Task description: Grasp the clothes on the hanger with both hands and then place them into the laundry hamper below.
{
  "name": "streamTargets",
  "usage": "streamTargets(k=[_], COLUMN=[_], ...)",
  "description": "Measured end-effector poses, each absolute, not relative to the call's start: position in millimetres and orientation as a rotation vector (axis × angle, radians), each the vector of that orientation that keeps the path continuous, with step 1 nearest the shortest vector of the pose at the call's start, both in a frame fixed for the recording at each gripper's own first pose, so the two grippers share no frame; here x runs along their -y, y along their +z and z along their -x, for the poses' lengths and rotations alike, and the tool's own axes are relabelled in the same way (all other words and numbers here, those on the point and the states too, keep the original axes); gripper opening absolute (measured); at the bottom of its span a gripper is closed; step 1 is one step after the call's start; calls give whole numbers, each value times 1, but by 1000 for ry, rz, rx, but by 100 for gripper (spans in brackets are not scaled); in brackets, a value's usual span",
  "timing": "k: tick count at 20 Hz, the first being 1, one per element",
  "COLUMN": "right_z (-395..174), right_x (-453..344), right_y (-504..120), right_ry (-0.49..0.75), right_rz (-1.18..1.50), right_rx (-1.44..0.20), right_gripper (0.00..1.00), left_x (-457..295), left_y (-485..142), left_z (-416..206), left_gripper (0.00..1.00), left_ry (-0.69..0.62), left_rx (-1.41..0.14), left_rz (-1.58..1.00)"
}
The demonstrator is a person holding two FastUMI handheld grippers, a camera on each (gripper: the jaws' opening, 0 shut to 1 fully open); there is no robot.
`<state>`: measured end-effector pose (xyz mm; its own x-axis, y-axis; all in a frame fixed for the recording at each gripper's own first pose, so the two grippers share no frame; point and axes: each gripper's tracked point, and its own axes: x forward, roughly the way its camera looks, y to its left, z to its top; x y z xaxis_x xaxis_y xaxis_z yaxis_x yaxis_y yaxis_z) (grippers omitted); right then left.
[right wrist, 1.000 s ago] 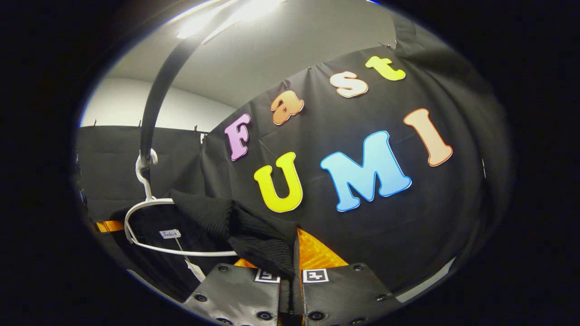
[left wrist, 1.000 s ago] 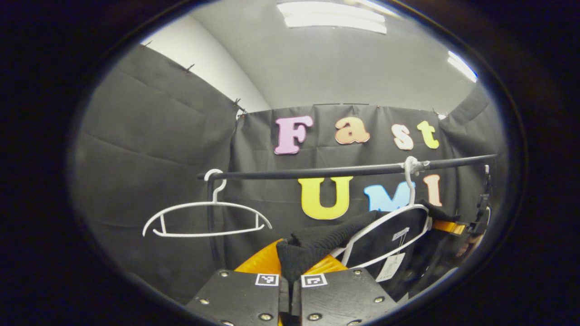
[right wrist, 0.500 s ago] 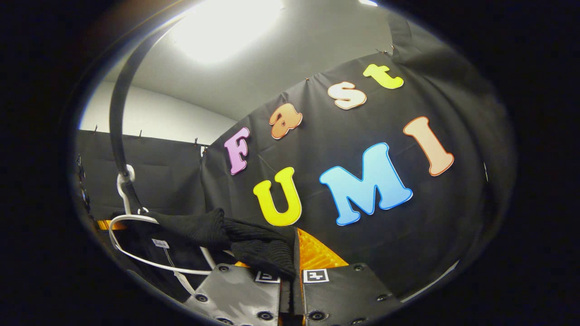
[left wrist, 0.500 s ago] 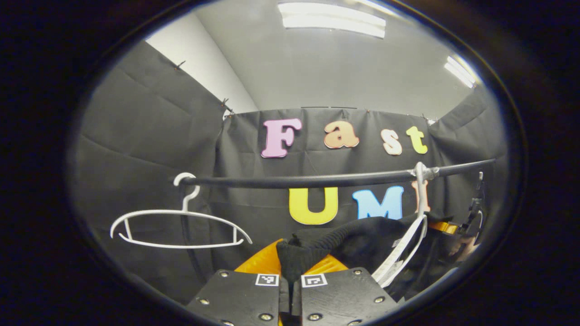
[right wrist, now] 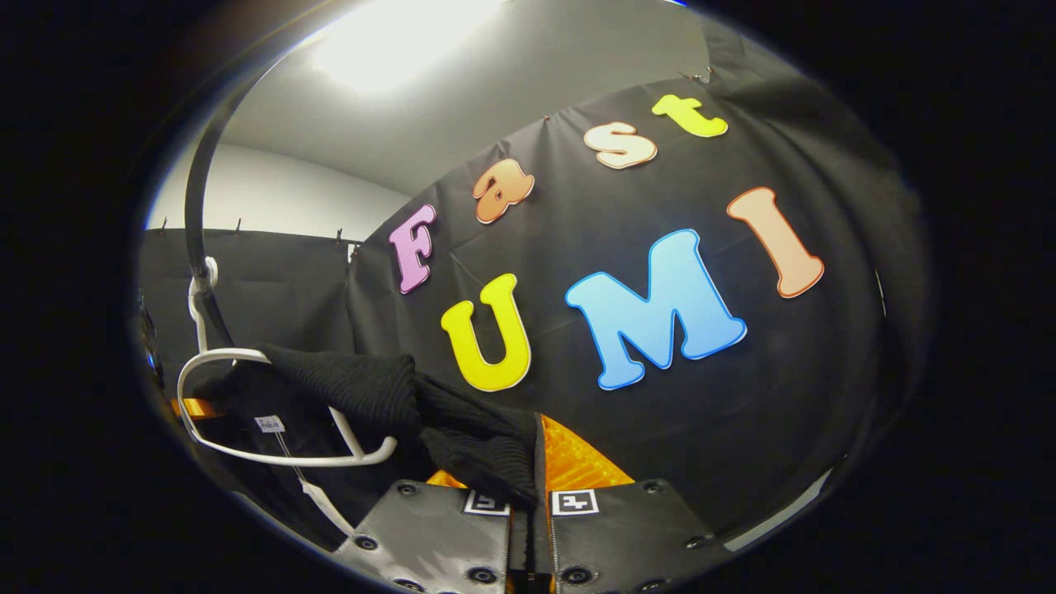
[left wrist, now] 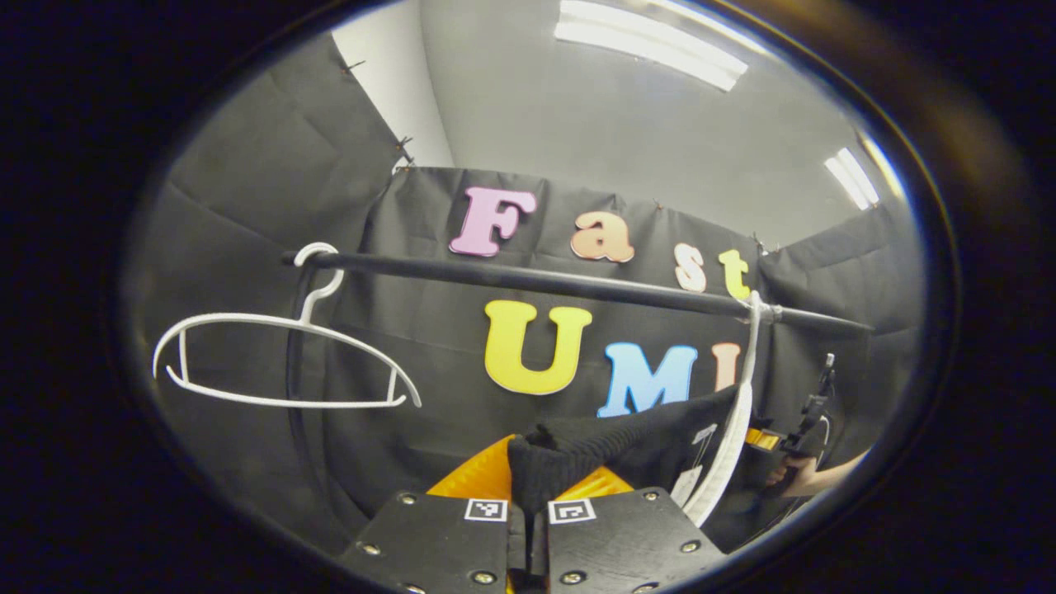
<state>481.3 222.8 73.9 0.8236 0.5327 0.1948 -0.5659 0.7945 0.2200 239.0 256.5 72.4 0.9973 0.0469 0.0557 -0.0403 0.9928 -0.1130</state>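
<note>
I see black knit garment (left wrist: 627, 437) stretched between both tools, one shoulder still on white hanger (right wrist: 272, 404) on rail (left wrist: 536, 280). Since a second ago, hanger in left gripper view turned edge-on. Left tool (left wrist: 528, 503) pinched tight on knit fold; right tool (right wrist: 528, 495) likewise clamped on other end. Empty hanger (left wrist: 280, 355) hangs left.

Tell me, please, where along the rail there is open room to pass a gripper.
The stretch of black rail between the empty white hanger and the hanger carrying the black knit garment is bare. It is crowded at that loaded hanger, where the left gripper and right gripper each pinch the garment.
</note>
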Motion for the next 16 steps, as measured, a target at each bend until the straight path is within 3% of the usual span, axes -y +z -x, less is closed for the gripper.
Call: streamTargets(k=[4, 16], right_z=[-484, -464], right_x=[-237, -242], right_y=[39, -26], right_ry=[619, 621], right_rz=[-247, -114], right_rx=[47, -17], right_gripper=[7, 7], left_x=[-257, -214], left_y=[21, -78], left_z=[-223, -203], left_gripper=[4, 4], left_ry=[62, 166], left_rx=[-51, -132], left_rz=[74, 282])
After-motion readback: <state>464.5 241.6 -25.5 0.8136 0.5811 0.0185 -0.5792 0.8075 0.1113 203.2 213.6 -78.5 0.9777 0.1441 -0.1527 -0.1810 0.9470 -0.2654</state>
